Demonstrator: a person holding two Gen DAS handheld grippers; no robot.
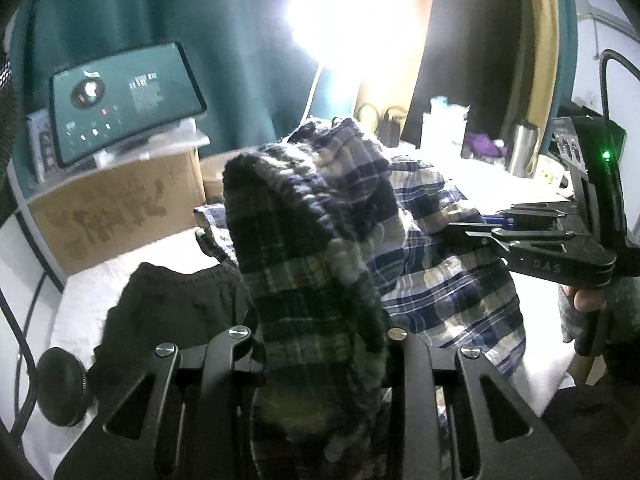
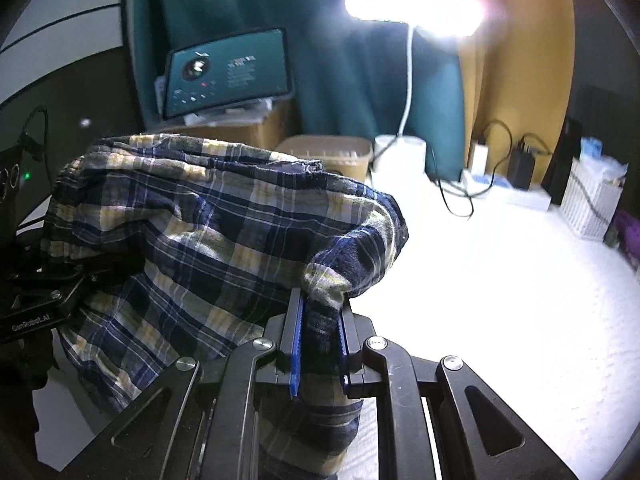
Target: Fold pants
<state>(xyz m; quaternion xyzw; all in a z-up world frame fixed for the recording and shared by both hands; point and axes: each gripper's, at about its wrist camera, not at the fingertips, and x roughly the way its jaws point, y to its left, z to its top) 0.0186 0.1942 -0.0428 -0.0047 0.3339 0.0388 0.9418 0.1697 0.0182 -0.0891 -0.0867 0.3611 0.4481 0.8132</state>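
Blue, white and yellow plaid pants (image 1: 312,240) hang bunched between both grippers above a white table (image 2: 500,280). My left gripper (image 1: 324,344) is shut on a thick wad of the cloth, which hides its fingertips. My right gripper (image 2: 320,320) is shut on another fold of the plaid pants (image 2: 208,232), its blue pads (image 2: 296,344) pressed to the fabric. In the left wrist view the right gripper (image 1: 472,228) reaches in from the right with a hand (image 1: 588,300) below it. The left gripper's body (image 2: 28,304) shows at the left edge of the right wrist view.
A dark garment (image 1: 172,304) lies on the table at the left. Behind stand a cardboard box (image 1: 116,208) with a tablet screen (image 1: 120,100), a lit lamp (image 2: 412,4), a beige tub (image 2: 324,152), chargers with cables (image 2: 520,164), a white basket (image 2: 592,196) and a steel bottle (image 1: 520,148).
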